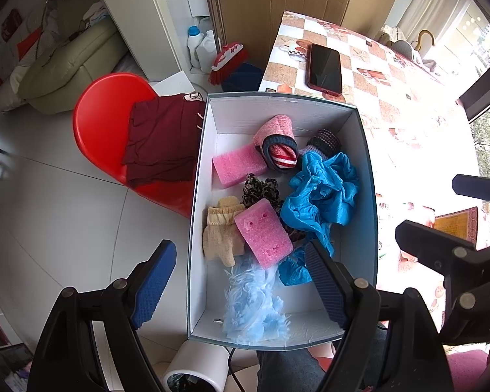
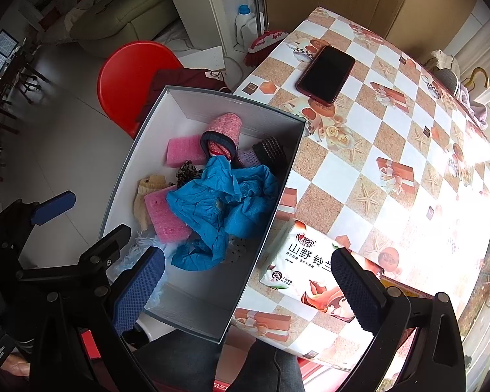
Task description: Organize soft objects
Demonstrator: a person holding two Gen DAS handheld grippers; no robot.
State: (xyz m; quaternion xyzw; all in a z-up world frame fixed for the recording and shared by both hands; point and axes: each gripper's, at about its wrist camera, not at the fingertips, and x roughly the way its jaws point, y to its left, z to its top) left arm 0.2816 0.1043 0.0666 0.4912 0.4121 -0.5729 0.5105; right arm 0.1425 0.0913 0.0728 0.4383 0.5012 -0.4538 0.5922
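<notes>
A white-lined, grey-rimmed cardboard box (image 1: 366,150) is seen hanging off the left edge of a table covered in a checked orange-and-white oilcloth (image 2: 385,150), its near end over a person's dark-trousered lap. Free room is left in the box's near end, where only a pale blue feathery tuft (image 1: 254,303) lies. Farther in, two pink foam blocks (image 1: 264,235), a crumpled blue non-woven cloth (image 1: 323,192), a beige knitted piece (image 1: 220,232), a leopard-print fabric (image 1: 261,189), a pink knitted slipper (image 1: 276,143) and a dark knitted roll (image 1: 325,143) are crowded together. On the tabletop a dark phone in a red case (image 2: 326,73) is laid well apart from the box, and a soft pack of tissues (image 2: 310,268) is set just beside the box's right wall. A red plastic chair (image 1: 104,121) bearing a maroon garment (image 1: 163,140) is placed on the white tiled floor left of the box.

The left gripper (image 1: 241,284) is held wide open above the box's near end, nothing gripped. The right gripper (image 2: 248,290) is likewise spread wide, straddling the box wall and tissue pack, clamping nothing.
</notes>
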